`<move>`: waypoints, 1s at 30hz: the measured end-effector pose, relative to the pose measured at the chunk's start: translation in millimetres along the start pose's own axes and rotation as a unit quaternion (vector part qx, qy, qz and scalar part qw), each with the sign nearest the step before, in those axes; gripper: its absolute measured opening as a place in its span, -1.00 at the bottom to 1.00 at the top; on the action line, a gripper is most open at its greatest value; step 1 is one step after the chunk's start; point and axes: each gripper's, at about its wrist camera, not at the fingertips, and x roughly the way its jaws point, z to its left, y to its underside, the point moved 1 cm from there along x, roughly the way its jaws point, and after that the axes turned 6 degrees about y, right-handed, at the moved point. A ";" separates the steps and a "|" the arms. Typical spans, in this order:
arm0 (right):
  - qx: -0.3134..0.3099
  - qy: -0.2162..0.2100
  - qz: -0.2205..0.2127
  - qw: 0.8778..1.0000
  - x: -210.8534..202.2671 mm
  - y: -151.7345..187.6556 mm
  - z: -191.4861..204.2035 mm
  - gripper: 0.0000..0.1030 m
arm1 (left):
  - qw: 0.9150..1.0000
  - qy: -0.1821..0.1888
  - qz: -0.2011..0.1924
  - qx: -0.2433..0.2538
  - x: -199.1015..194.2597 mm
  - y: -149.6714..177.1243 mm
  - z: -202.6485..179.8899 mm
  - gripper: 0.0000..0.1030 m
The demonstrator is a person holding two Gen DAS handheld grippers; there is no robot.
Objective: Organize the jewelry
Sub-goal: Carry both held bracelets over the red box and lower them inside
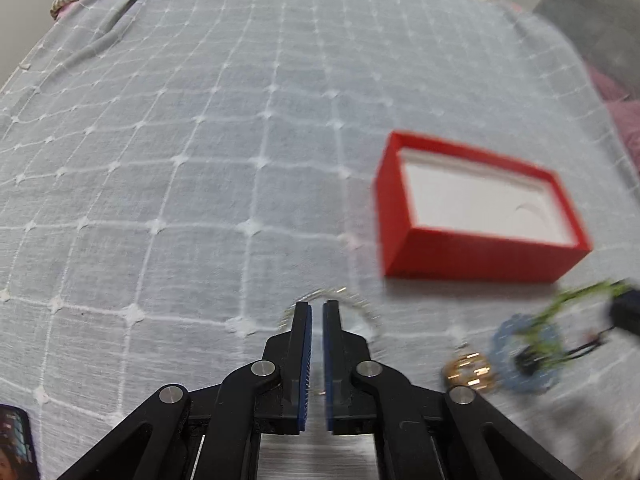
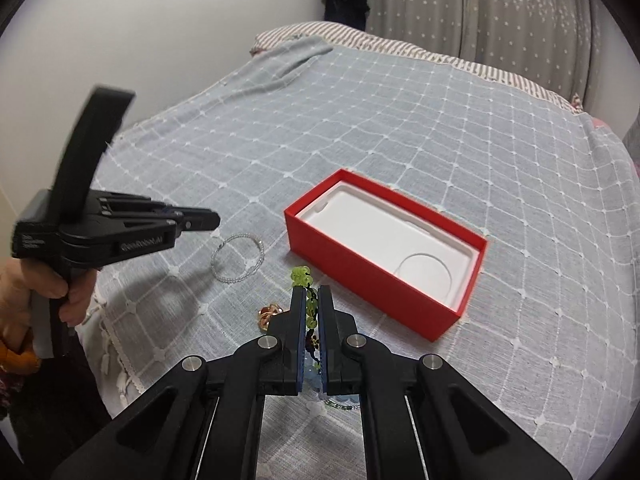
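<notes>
At six o'clock the black two-finger right gripper [image 2: 311,300] pinches a green beaded bracelet [image 2: 303,276], its beads poking out past the fingertips. An open red rectangular cardboard box [image 2: 362,280] with a white moulded insert lies toward two o'clock on the pale blue checked bedspread [image 2: 360,120]. A clear beaded bracelet [image 2: 239,256] lies flat at ten o'clock from the fingertips. Further toward nine o'clock a hand [image 2: 60,292] grips the black left gripper [image 2: 214,221], its jaws nearly together above the bedspread.

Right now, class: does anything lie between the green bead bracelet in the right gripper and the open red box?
Nothing visible does. The green bead bracelet is clamped in the right gripper, and only bare bedspread separates it from the open, empty red box.
</notes>
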 end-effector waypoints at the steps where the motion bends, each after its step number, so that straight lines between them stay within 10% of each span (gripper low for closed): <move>1: 0.003 0.001 -0.002 1.000 -2.1 0.1 -2.6 -0.90 | 1.000 -0.008 0.012 -0.001 7.9 2.0 3.6 -0.66; 3: 0.010 0.007 -0.006 1.000 -6.6 1.3 -7.5 -0.90 | 1.000 -0.017 0.026 -0.002 17.6 5.8 8.8 -0.30; 10: 0.031 0.019 0.002 0.999 -9.5 5.8 -18.2 -0.90 | 0.997 -0.053 0.047 0.004 40.1 15.9 12.8 -0.30; 15: 0.035 0.026 0.010 0.999 -5.0 7.9 -19.3 -0.90 | 0.997 -0.060 0.045 0.023 41.0 21.5 2.4 -0.95; 30: 0.086 0.052 -0.005 0.995 -2.5 1.6 -43.1 -0.90 | 0.999 -0.023 -0.020 0.024 -2.0 6.4 -22.0 -1.00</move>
